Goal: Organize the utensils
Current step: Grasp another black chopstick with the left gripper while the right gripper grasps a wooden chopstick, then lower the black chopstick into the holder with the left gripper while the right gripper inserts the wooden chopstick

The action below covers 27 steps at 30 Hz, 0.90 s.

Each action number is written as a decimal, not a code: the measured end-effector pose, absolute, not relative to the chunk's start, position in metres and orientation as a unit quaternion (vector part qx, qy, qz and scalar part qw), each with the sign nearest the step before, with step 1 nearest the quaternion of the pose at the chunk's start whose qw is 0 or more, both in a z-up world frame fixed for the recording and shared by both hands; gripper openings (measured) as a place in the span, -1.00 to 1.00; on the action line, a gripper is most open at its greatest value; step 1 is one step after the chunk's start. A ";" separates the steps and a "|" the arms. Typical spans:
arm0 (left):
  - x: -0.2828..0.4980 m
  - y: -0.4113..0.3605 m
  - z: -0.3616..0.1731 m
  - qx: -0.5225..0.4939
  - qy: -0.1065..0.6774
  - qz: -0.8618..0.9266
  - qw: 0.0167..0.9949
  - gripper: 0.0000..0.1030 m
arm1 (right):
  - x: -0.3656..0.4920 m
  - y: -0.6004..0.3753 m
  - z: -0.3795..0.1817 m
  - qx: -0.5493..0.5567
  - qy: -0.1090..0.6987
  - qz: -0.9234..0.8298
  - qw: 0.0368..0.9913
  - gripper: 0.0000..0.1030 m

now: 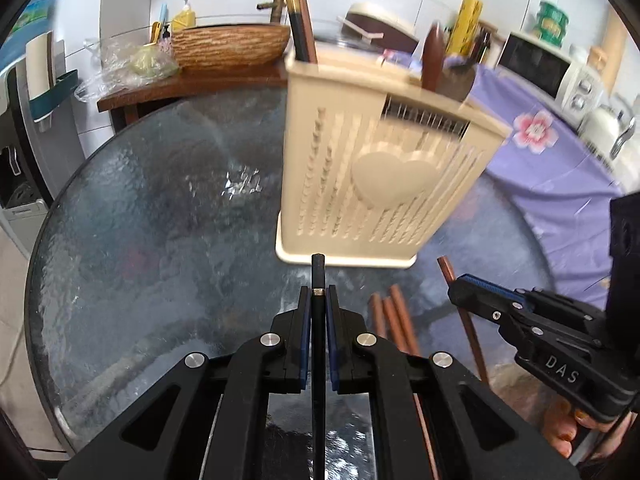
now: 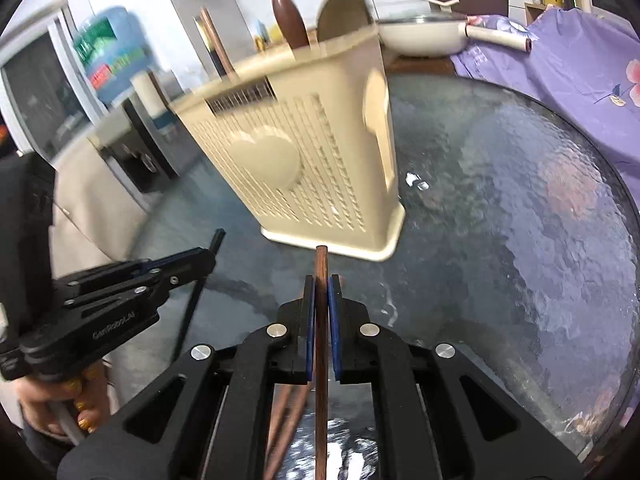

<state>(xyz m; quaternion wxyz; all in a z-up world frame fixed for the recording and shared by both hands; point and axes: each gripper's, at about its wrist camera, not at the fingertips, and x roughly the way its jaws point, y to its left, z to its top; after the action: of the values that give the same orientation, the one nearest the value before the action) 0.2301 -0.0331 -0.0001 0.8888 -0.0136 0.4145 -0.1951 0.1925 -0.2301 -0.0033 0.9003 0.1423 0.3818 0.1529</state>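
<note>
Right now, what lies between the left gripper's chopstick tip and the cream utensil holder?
Only bare glass table. In the left wrist view the black chopstick, clamped in the left gripper, ends just short of the cream utensil holder.

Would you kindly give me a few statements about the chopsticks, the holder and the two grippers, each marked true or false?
1. The left gripper is shut on a black chopstick. True.
2. The right gripper is empty. False: it is shut on a brown chopstick.
3. The cream holder already has utensils standing in it. True.
4. The holder lies on its side. False: it stands upright on the glass table.
5. Brown chopsticks lie on the table. True.
</note>
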 end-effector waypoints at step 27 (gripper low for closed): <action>0.205 -0.011 0.093 -0.036 0.313 -0.235 0.920 -0.86 | 0.145 -0.247 0.122 0.121 0.244 0.218 0.937 -0.86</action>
<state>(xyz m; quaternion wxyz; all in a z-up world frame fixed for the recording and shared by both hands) 0.2046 -0.0108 0.0929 0.9196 -0.0358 0.3127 -0.2350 0.1447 -0.2470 0.1217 0.9372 0.1212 0.2437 0.2181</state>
